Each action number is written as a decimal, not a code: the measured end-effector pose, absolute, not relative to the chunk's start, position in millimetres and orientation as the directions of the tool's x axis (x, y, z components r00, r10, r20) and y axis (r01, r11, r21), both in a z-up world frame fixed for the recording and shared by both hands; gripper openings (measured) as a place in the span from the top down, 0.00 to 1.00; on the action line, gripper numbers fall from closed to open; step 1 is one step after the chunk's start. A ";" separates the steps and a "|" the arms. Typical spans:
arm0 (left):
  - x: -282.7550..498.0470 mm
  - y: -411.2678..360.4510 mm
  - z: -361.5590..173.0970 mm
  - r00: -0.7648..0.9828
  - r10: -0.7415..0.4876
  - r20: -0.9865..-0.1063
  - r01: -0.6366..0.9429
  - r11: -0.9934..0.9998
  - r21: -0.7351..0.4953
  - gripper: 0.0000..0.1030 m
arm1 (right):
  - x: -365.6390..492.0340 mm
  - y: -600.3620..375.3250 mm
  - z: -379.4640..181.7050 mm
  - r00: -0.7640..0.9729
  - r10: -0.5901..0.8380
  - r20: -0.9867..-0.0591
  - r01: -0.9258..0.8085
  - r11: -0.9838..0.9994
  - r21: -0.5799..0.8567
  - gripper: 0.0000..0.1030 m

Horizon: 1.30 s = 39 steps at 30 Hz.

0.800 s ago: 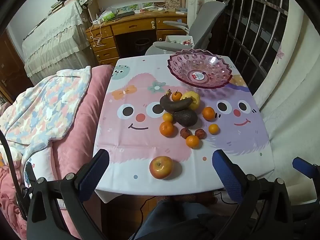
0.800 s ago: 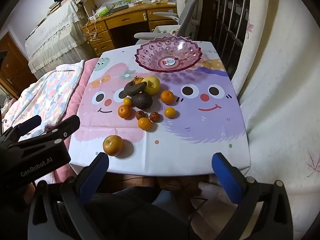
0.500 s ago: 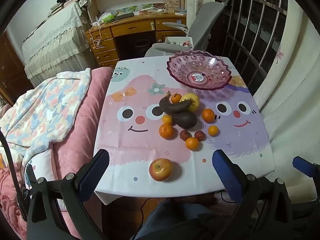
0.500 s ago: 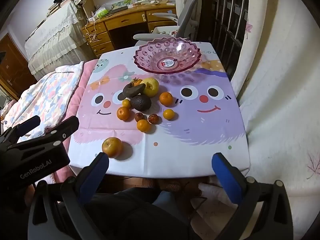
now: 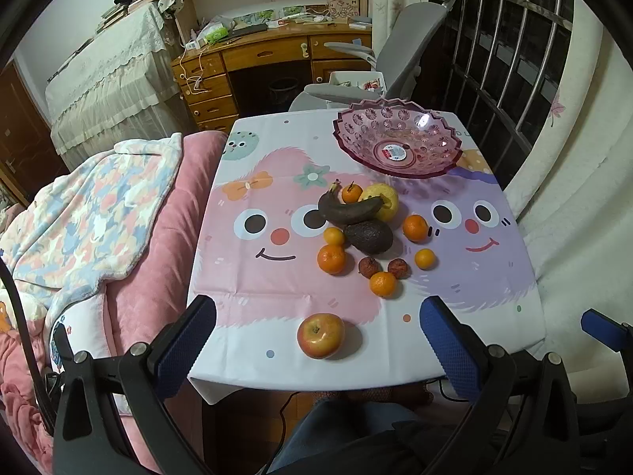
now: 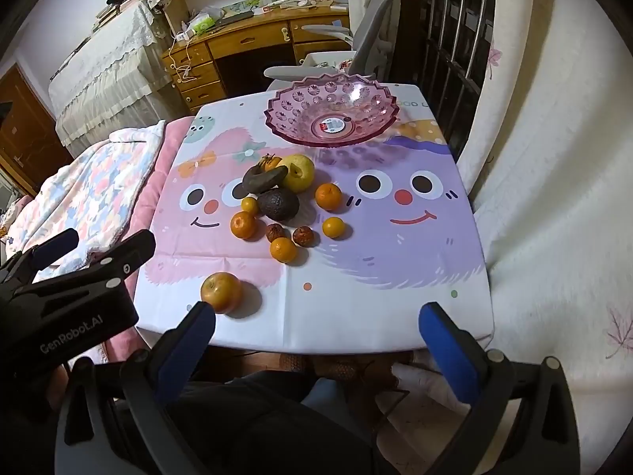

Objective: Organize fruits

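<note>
With the left gripper [image 5: 318,328] and right gripper [image 6: 316,326] both spread wide and empty short of the table, the apple [image 5: 320,335] near the front edge may roll off if nudged off-centre, away from the empty bowl [image 5: 397,142].

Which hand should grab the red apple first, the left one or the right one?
Probably the left. In the left wrist view the apple sits almost centred ahead of the open left gripper. In the right wrist view it lies off beside the left finger of the open right gripper, so that hand would need to swing sideways.
</note>
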<state>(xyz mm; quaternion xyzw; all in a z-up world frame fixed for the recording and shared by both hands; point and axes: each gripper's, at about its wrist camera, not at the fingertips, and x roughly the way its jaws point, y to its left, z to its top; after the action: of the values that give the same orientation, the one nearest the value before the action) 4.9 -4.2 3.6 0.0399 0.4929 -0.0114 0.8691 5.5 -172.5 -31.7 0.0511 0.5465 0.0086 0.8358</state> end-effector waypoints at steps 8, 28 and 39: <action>5.7 -5.4 2.9 0.514 0.021 -0.858 0.059 0.997 0.059 0.01 | 6.4 -170.6 -31.4 0.405 0.068 -0.912 0.042 0.995 0.093 0.00; 19.1 5.0 -0.2 0.513 -0.016 -0.858 0.077 0.997 0.027 0.01 | 4.3 -158.8 -29.3 0.405 0.063 -0.912 0.043 0.995 0.088 0.00; 17.2 21.8 -6.6 0.498 -0.059 -0.865 0.111 0.994 -0.004 0.01 | 4.8 -148.2 -26.1 0.404 0.050 -0.913 0.036 0.997 0.070 0.04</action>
<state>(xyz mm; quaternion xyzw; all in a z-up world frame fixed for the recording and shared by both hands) 17.2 21.8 -6.6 0.0261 0.4985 -0.0490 0.8651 4.8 -148.2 -26.1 0.0394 0.5458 0.0042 0.8370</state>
